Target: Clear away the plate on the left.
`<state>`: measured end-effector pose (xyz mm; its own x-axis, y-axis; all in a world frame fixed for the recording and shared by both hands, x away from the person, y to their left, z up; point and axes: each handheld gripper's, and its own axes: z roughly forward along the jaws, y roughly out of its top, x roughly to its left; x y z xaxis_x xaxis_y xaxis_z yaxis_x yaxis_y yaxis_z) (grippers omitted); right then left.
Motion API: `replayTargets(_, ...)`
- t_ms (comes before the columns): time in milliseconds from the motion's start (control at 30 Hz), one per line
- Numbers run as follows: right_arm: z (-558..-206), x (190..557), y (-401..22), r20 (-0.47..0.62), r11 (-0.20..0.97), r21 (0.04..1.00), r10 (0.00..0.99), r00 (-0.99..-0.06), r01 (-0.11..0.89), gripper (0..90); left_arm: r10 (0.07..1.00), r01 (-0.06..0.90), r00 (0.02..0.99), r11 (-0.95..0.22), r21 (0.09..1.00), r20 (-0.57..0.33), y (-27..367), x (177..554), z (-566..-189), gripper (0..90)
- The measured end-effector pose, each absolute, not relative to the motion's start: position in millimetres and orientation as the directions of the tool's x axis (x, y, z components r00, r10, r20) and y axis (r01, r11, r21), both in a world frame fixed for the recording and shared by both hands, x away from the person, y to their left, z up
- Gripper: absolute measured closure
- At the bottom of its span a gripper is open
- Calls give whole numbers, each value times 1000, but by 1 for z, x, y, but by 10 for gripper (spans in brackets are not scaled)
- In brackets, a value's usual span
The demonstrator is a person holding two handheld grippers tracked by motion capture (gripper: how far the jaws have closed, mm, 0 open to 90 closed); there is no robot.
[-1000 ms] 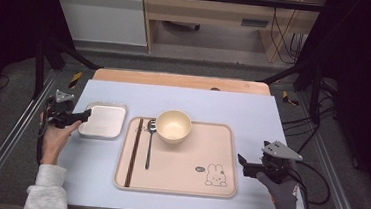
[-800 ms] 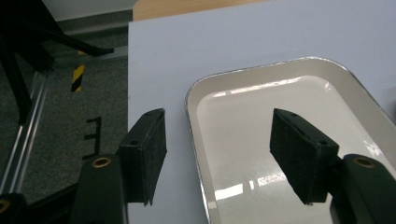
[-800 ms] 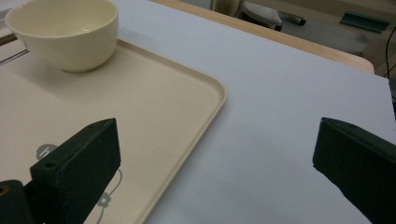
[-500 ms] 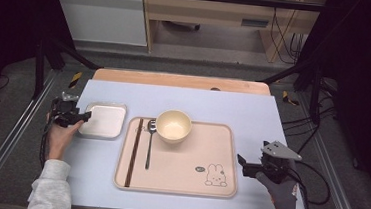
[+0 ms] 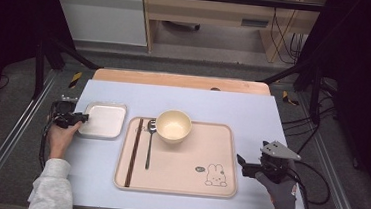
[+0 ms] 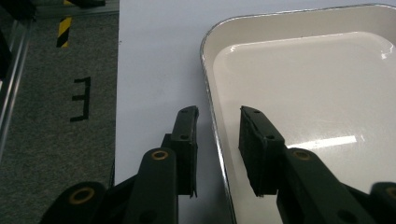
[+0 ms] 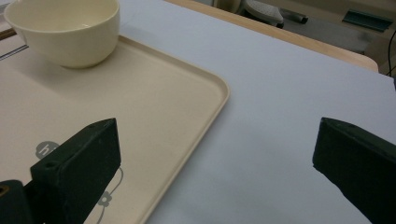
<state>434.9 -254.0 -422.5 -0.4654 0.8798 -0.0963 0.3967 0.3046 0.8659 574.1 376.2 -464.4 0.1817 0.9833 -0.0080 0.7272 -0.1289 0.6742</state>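
1. The small white tray [image 5: 103, 119] with a bright metal rim lies flat on the table [image 5: 253, 115], near the left edge, just beside the left side of the big beige serving tray [image 5: 210, 151] and apart from it by a narrow strip of table.
2. The left gripper [image 6: 218, 140] straddles the white tray's left rim: one jaw stands outside over the table, the other inside over the tray floor, and the rim runs up between them.
3. Its jaws have just been closing, with the rim between them. In the left gripper view a slim gap shows on each side of the rim, so the pads do not yet press on it; the gripper is still released.
4. The right gripper [image 7: 215, 158] rests near the table's right edge, just off the serving tray's front right corner, with jaws spread wide and nothing between them.
5. The serving tray carries a cream bowl [image 5: 173, 125] at its far edge, with a spoon [image 5: 149, 144] and a dark pair of chopsticks [image 5: 133, 153] along its left side.
6. Handling, as a judgement: the white tray looks thin, stiff and light, probably enamelled or coated metal. Its glossy floor reflects the light and would be slick, so the raised rim is the sensible hold.
7. A pinch at the middle of the left rim, as now lined up, should lift it, though the far side may droop since the hold is off-centre. A firm squeeze and a level wrist would keep it from swinging or slipping.
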Motion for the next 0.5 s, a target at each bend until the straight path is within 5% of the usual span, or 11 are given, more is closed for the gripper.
replayTargets(500,-423,435,-253,-95,308,865,876,-472,397,13,982,735,152,-36,678,-112,382,575,-467,834)
